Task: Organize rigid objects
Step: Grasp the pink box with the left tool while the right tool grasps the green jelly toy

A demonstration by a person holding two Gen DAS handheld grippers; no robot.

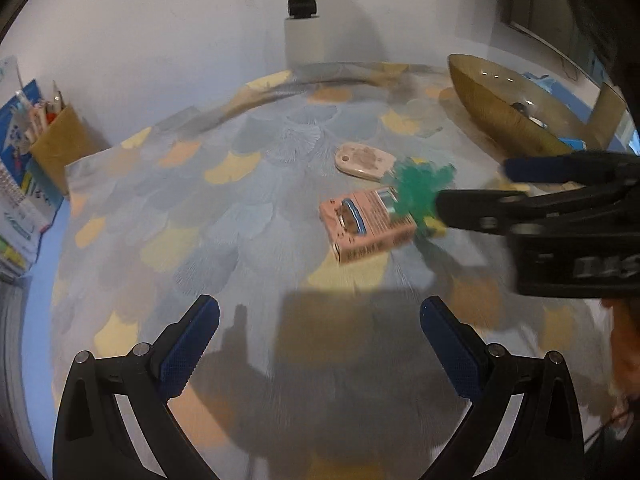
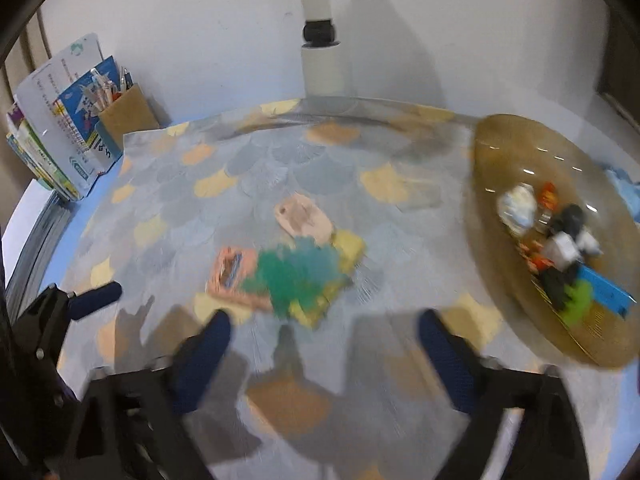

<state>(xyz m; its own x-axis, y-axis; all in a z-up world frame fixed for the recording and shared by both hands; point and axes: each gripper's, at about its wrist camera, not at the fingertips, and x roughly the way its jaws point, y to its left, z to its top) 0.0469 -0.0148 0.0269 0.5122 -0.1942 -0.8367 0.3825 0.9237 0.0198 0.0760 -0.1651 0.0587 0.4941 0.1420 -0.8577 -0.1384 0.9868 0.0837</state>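
Your left gripper [image 1: 320,332] stands open above the patterned tablecloth [image 1: 192,216], nothing between its fingers. Your right gripper [image 2: 324,336] is also open and empty. The green toy [image 2: 296,276], blurred and possibly bristled, lies at 12 o'clock from the right gripper, overlapping the pink box [image 2: 232,272]. The pale tag [image 2: 304,220] lies beyond. The wooden bowl [image 2: 516,152], at 2 o'clock, holds mixed items.
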